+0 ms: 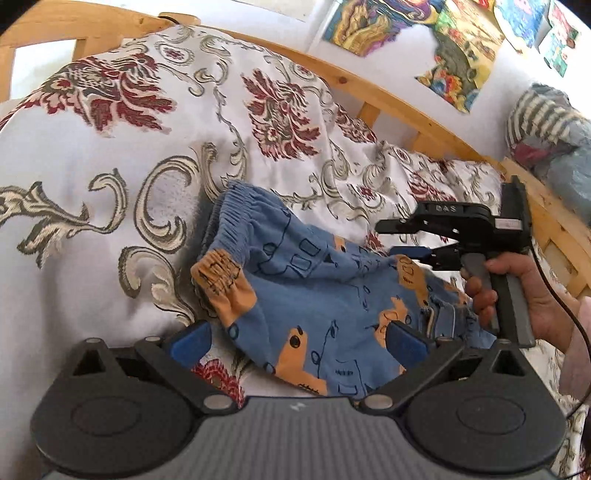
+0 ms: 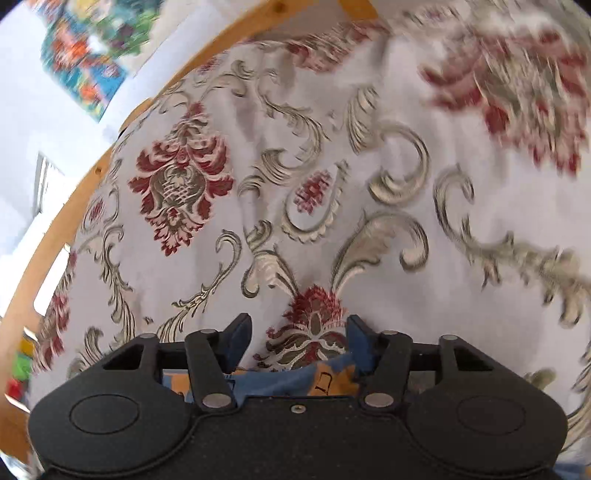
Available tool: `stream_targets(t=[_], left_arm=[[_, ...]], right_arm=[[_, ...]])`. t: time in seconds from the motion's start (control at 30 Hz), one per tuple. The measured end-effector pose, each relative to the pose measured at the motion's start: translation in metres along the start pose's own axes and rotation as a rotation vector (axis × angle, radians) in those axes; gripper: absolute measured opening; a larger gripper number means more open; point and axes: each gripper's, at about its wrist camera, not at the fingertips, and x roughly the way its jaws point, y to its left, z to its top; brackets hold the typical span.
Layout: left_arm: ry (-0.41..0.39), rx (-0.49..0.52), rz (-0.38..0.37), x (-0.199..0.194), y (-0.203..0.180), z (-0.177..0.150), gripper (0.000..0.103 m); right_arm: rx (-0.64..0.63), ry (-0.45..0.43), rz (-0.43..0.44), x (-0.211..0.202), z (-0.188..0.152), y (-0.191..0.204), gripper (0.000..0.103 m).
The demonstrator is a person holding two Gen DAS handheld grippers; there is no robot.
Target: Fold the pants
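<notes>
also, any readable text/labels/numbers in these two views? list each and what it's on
"CAS", as best it reads: raised letters on top of the right gripper body, left wrist view.
Small label plate on the rear block of that gripper: too blurred to read.
Dark marks printed on the blue pants: scribbles and shapes, not legible words.
Colourful pictures on the wall: no readable text.
Right wrist view: nothing readable; motion-blurred.

Blue pants (image 1: pixel 295 291) with orange patches and dark line drawings lie rumpled on the bed, spread between the left fingers (image 1: pixel 192 341), elastic waistband bunched up ahead of them. A fold of the same cloth sits between the right fingers (image 2: pixel 238 341).
</notes>
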Motion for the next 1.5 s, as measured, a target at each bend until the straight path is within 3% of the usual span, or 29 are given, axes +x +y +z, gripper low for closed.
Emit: stream_targets(t=[0.13,0.27,0.33,0.37,0.43,0.5,0.6,0.67,0.8,0.9,1.03,1.17,1.27,1.4,1.47,1.5], left_arm=[[-0.037,-0.071,0.016,-0.003,0.002,0.002,0.103],[-0.070,-0.123,-0.014,-0.005,0.009,0.003,0.103],[-0.072,-0.116,-0.017,-0.005,0.008,0.002,0.103],[-0.070,-0.105,-0.011,-0.004,0.007,0.002,0.103],[-0.069,-0.091,-0.003,-0.004,0.004,0.001,0.103],[-0.073,-0.093,0.002,-0.003,0.003,0.001,0.103],[-0.085,-0.127,0.018,-0.002,0.004,0.003,0.103],[-0.100,-0.148,0.039,0.000,0.004,0.005,0.103],[-0.118,-0.200,0.130,0.008,0.001,0.008,0.103],[-0.166,-0.259,0.186,0.012,-0.002,0.009,0.103],[-0.226,-0.409,0.166,0.011,0.004,0.012,0.102],[-0.228,-0.558,0.120,0.014,0.010,0.007,0.102],[-0.268,-0.566,0.168,0.020,0.014,0.000,0.098],[-0.308,-0.569,0.177,0.025,0.016,-0.003,0.097],[-0.298,-0.581,0.196,0.028,0.016,0.001,0.093],[-0.288,-0.587,0.209,0.030,0.017,0.002,0.082]], right_arm=[[-0.232,0.062,0.122,0.001,-0.006,0.049,0.062],[-0.294,0.222,0.259,0.021,-0.019,0.083,0.051],[-0.314,0.259,0.206,0.040,-0.025,0.088,0.044],[-0.322,0.264,0.152,0.051,-0.025,0.088,0.027],[-0.297,0.225,0.104,0.058,-0.021,0.082,0.010],[-0.252,0.166,0.076,0.057,-0.014,0.075,0.010],[-0.240,0.110,0.032,0.047,-0.007,0.073,0.028],[-0.288,0.080,0.015,0.032,-0.008,0.078,0.046],[-0.392,0.006,-0.084,-0.012,-0.025,0.088,0.055],[-0.422,-0.059,-0.191,-0.049,-0.055,0.085,0.062],[-0.450,-0.121,-0.336,-0.082,-0.110,0.085,0.078],[-0.455,-0.149,-0.403,-0.092,-0.156,0.088,0.081],[-0.439,-0.125,-0.403,-0.084,-0.173,0.088,0.083],[-0.414,-0.124,-0.365,-0.081,-0.180,0.084,0.083],[-0.425,-0.145,-0.363,-0.085,-0.181,0.086,0.082],[-0.433,-0.160,-0.364,-0.087,-0.182,0.088,0.082]])
